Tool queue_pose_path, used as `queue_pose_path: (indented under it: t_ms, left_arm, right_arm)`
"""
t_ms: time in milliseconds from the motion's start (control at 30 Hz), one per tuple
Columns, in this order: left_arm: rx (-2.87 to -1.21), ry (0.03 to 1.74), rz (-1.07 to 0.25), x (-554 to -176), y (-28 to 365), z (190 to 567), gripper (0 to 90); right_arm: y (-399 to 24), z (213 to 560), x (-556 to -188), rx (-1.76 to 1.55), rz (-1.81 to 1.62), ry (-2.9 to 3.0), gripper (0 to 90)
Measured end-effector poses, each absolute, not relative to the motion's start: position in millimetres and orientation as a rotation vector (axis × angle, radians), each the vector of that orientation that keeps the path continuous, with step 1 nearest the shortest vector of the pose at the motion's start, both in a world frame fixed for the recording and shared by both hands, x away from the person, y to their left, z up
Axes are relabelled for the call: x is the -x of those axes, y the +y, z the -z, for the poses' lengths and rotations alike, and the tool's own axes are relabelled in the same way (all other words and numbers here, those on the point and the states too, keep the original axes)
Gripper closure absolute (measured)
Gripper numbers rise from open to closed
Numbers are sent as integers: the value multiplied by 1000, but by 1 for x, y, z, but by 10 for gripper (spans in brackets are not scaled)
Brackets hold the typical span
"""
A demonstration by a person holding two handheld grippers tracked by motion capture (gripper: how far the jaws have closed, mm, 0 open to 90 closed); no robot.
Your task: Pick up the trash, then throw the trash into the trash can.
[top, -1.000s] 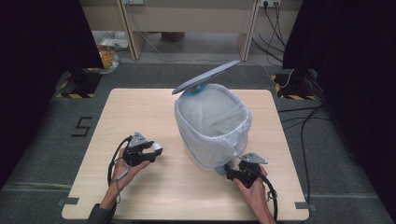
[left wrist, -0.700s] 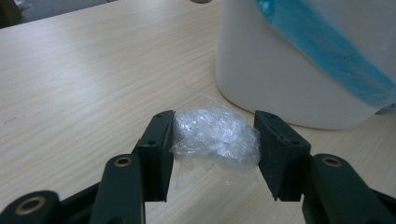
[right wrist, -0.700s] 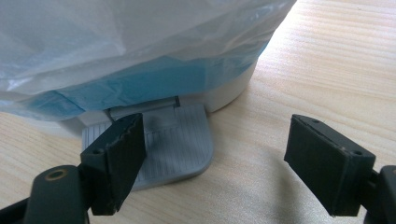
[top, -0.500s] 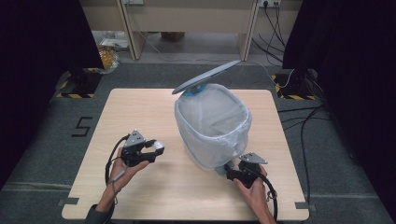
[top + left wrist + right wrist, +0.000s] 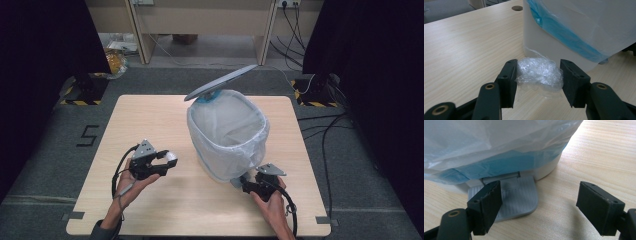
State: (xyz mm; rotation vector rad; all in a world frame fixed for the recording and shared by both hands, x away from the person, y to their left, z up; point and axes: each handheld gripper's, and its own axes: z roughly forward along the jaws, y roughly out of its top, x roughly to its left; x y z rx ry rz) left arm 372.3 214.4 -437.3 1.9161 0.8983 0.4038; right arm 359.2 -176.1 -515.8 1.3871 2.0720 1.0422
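High view: a crumpled wad lifted, pedal bin standing open

High view shows the left gripper slightly higher off the pale wood-grain desk than a second ago, carrying a wad of clear plastic film between its jaws. It is near the pedal bin, to its left and still outside the rim. I judge the pick-up done and the drop into the bin still ahead. The bin's grey lid stands tilted up at the far side, and a thin translucent liner drapes over the rounded white body. The right gripper sits low at the bin's near foot, unmoved over that second.

Left gripper view: the two black jaws are clamped on the plastic film, a shiny, crinkled, loosely balled lump that bulges between the pads. Behind it rises the smooth white wall of the bin, with a blue layer of bag under the cloudy liner.

Right gripper view: the jaws stand wide apart, holding nothing. The left jaw hovers over or rests on the grey ribbed foot pedal, a flat tongue with rounded corners; contact cannot be told. With the lid raised, I take it that this gripper is pressing the pedal.
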Motion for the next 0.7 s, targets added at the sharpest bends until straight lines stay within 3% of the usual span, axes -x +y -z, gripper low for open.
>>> queue_pose_path:
  t_ms: [700]
  left_arm:
    - [-1865, 833, -378, -359, 211, 409, 495]
  right_arm:
    - [-176, 516, -359, -1383, -1039, 2070, 201]
